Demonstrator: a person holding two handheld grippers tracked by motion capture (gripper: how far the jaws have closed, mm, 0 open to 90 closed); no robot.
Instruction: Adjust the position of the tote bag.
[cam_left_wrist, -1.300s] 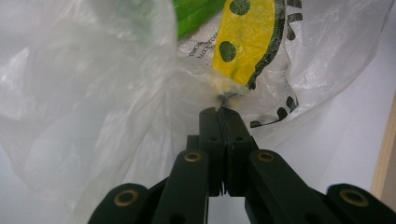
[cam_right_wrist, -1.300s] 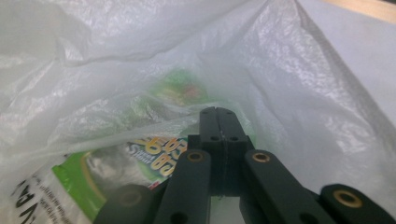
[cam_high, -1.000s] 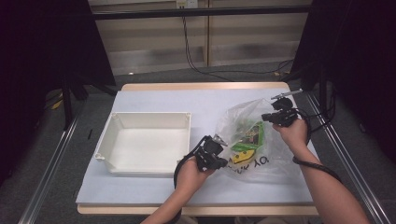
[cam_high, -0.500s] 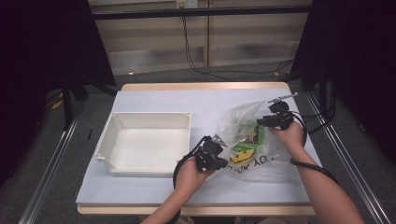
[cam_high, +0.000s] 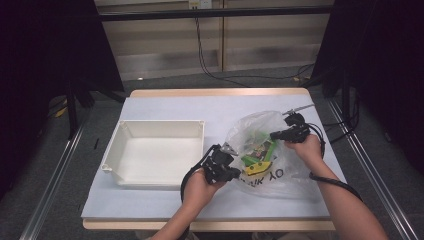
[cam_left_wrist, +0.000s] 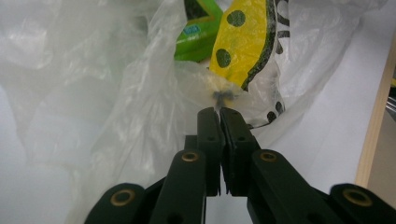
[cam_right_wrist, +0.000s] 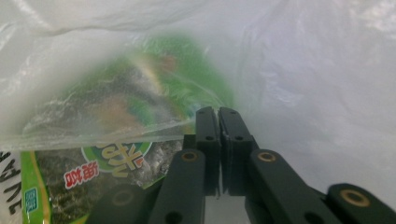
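A clear plastic bag lies on the table's right half, with green and yellow snack packets inside it. My left gripper is at the bag's left edge, shut on a pinch of the film; its tips meet there. My right gripper is at the bag's upper right; its jaws have just been closing and are shut on the bag's film, tips together. Behind the film a green packet shows blurred, and a seaweed packet lies below it.
A white rectangular tray stands on the pale table cover, left of the bag and close to my left hand. The wooden table edge runs along the far side. Black cables trail from both grippers.
My right gripper has shifted slightly left and down onto the bag's top, and the film there has changed shape. The left gripper has kept its hold and place.
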